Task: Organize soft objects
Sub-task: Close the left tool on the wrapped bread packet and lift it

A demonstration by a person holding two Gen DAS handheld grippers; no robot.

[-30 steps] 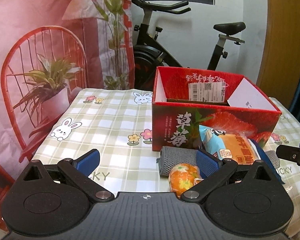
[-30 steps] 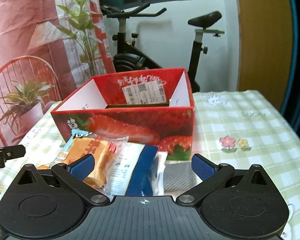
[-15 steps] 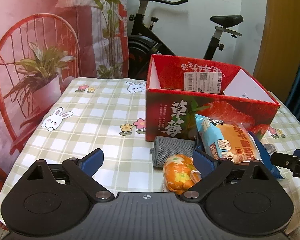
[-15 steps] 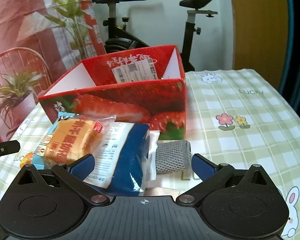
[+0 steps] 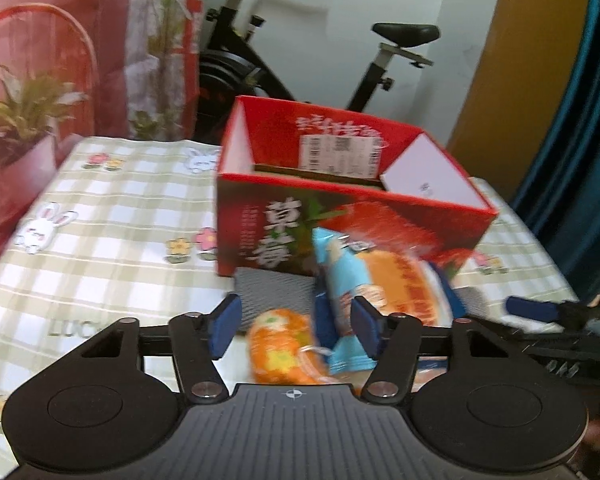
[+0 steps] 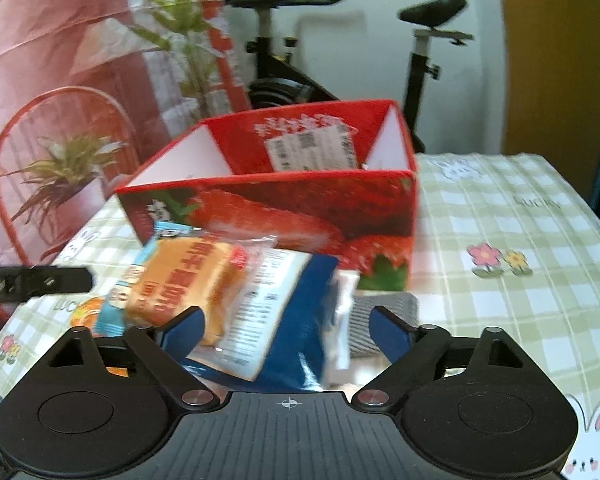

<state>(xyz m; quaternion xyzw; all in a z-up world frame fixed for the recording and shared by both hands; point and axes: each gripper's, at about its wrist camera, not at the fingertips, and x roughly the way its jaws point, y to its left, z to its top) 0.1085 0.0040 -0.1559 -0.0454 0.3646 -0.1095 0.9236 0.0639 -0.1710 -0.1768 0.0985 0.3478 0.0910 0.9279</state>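
An orange soft toy [image 5: 280, 344] and the pale blue corner of a bagged bread [image 5: 396, 284] lie between the fingers of my left gripper [image 5: 295, 332]. Its jaws are closing, and the left pad still stands clear of the toy. My right gripper [image 6: 286, 332] straddles the same bagged bread [image 6: 188, 280] at its dark blue end. Those jaws are closing too, with a gap at the right pad. A grey rolled cloth [image 5: 276, 288] [image 6: 384, 308] lies against the open red strawberry box [image 5: 340, 216] [image 6: 280, 208], which holds nothing that I can see.
A checked tablecloth [image 5: 120, 224] with rabbits and flowers covers the table. Its left edge drops off beside a printed backdrop [image 5: 40, 80]. An exercise bike [image 5: 260, 60] stands behind the box, and a blue curtain [image 5: 580, 160] hangs at the right.
Both pairs of jaws have narrowed. Both views have tipped down toward the pile. The toy now sits inside the left jaws and the bread fills more of the right ones.
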